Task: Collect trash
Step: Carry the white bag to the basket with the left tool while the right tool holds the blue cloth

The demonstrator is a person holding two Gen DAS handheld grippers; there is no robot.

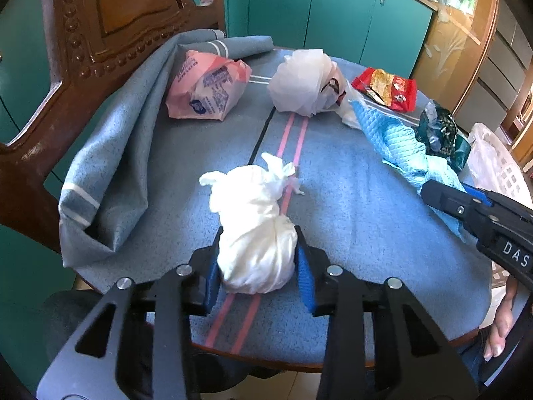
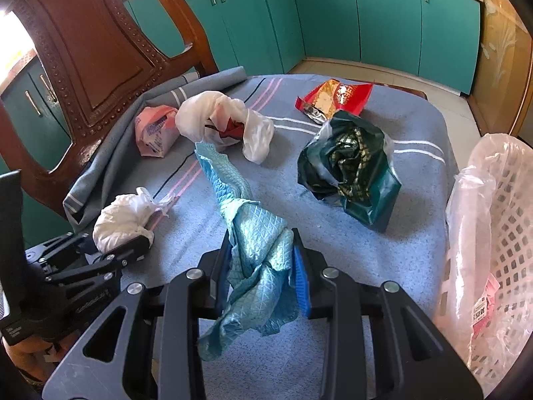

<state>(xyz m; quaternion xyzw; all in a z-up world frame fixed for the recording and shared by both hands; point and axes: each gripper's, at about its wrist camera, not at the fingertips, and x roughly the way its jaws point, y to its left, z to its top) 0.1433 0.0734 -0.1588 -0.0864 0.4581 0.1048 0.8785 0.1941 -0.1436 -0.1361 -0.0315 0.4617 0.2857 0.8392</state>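
The left hand-held gripper (image 1: 258, 260) is closed around a knotted white bag (image 1: 256, 233), its blue pads (image 1: 304, 276) pressing both sides of the bundle, which rests on the blue-grey cloth (image 1: 366, 233) covering the desk (image 1: 266, 356). The right hand-held gripper (image 2: 261, 266) grips a crumpled light-blue wipe (image 2: 256, 250); the wipe's far end trails across the cloth toward a white plastic bag (image 2: 220, 116) with something red inside.

Taking that white plastic bag as the landmark: a pink printed bag (image 2: 155, 130) lies just to its left, close to the carved wooden chair (image 2: 93, 50) and the bunched-up edge of the cloth. A red snack wrapper (image 2: 336, 100) lies to its right and a little farther back. A dark green foil bag (image 2: 353, 173) sits to its right and nearer the camera, apart from the wipe. The knotted white bag lies well in front of it, to the left. A white lattice basket (image 2: 509, 233) lined with thin clear plastic stands far to its right, at the desk's edge. Teal cabinets (image 2: 366, 16) run along the wall behind it.
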